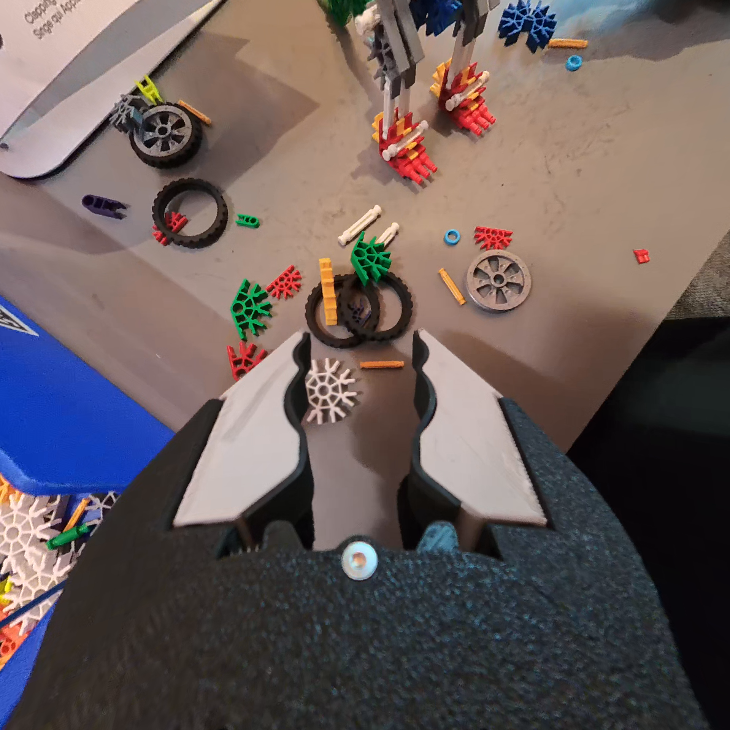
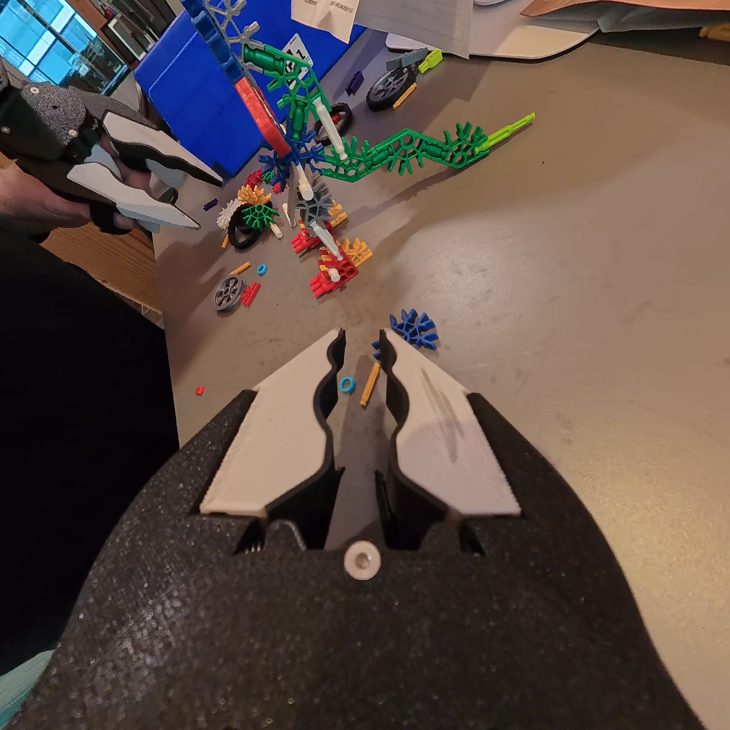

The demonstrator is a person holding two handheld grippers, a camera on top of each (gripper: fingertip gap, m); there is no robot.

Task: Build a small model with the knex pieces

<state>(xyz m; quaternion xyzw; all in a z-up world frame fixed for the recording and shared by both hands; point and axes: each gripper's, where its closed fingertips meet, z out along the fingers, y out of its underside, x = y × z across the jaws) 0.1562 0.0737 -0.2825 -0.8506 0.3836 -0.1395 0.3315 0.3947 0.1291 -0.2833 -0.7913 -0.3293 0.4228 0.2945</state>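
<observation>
My left gripper point(image 1: 360, 335) is open and empty above the grey table point(image 1: 553, 189). A white snowflake connector point(image 1: 330, 390) lies between its fingers, beside the left one, with a short orange rod point(image 1: 381, 364) next to it. Two overlapping black tyres point(image 1: 357, 310) lie just ahead, with a green connector point(image 1: 370, 258) and a yellow piece point(image 1: 328, 290) on them. My right gripper point(image 2: 362, 333) is open and empty. A light blue ring point(image 2: 347, 384) and an orange rod point(image 2: 370, 382) lie between its fingers. A blue connector point(image 2: 415, 328) lies by the right fingertip. The left gripper point(image 2: 189, 201) shows at far left.
A standing model with red and yellow feet point(image 1: 407, 146) rises at the back; its green arm point(image 2: 407, 154) reaches right. A grey wheel hub point(image 1: 498, 281), a wheel with tyre point(image 1: 166, 134), a loose tyre point(image 1: 190, 218) and small connectors lie scattered. A blue parts box point(image 1: 59, 414) stands left. The table edge point(image 1: 632, 375) runs right. About 25 cm separates my left fingertips from my right. Measured from the fingertips, the yellow piece point(image 1: 328, 290) is 4 cm or so from the left gripper and 25 cm from the right.
</observation>
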